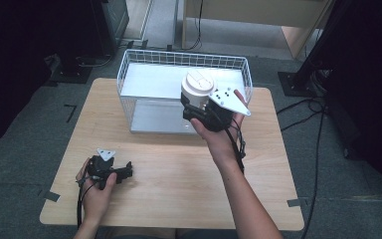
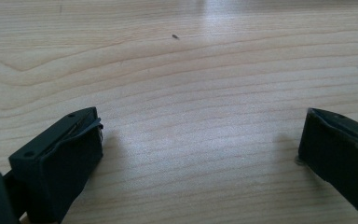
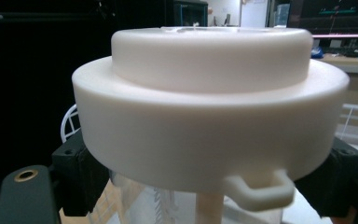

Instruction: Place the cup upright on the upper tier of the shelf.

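Note:
A clear jar with a wide white lid [image 1: 197, 85] is held upright above the white wire basket [image 1: 129, 62], at its front right part. My right gripper [image 1: 199, 110] is shut on the jar just under the lid. In the right gripper view the lid [image 3: 209, 112] looms close, with the black fingers [image 3: 77, 175] pressed against the clear body on both sides. My left gripper [image 1: 125, 172] rests on the wooden table [image 1: 179, 169] at the front left, held by a hand. In the left gripper view its jaws stand wide apart over bare wood, the left gripper [image 2: 200, 144] open and holding nothing.
The basket stands at the table's far middle, its white floor bare. Cables [image 1: 318, 144] trail over the grey floor at the right. Dark equipment stands at the back left and right, and a wooden cabinet [image 1: 258, 15] is behind the basket.

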The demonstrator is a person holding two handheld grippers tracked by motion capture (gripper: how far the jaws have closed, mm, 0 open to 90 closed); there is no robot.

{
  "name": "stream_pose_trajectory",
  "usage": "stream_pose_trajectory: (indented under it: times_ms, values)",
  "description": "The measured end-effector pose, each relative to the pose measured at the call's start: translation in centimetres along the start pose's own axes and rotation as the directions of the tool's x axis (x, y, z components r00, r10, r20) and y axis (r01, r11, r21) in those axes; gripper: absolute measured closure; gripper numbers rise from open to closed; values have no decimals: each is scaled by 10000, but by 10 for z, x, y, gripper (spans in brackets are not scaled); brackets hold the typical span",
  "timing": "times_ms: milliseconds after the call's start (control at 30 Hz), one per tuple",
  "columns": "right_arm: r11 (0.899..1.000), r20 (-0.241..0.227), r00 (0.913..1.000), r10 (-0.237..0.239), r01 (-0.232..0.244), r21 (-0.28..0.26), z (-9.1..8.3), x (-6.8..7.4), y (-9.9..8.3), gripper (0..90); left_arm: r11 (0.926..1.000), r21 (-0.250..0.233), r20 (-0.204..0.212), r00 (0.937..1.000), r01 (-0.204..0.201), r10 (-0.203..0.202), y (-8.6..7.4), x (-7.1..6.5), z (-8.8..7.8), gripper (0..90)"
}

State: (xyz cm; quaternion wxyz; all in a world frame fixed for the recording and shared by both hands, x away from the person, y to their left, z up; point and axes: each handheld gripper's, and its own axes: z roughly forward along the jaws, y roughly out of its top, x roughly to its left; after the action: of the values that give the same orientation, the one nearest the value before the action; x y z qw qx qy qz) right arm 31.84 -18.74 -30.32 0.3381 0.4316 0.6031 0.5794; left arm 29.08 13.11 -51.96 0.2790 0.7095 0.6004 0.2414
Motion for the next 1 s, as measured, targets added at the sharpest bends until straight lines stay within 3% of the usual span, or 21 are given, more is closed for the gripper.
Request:
stream_pose_trajectory:
  times_ms: [433, 767, 1000]
  values:
    - [9987, 210, 9995, -220, 230, -456, 19, -3, 34, 158, 10000, 50, 33, 10000, -56, 55, 0, 0, 0, 0]
    - [9985, 559, 9975, -423, 442, -337, 41, -12, 44, 158, 10000, 59, 34, 10000, -69, 69, 0, 0, 0, 0]
    - [9993, 734, 9969, -282, 299, -226, 55, -21, 47, 158, 10000, 36, 53, 10000, -61, 60, 1, 0, 0, 0]
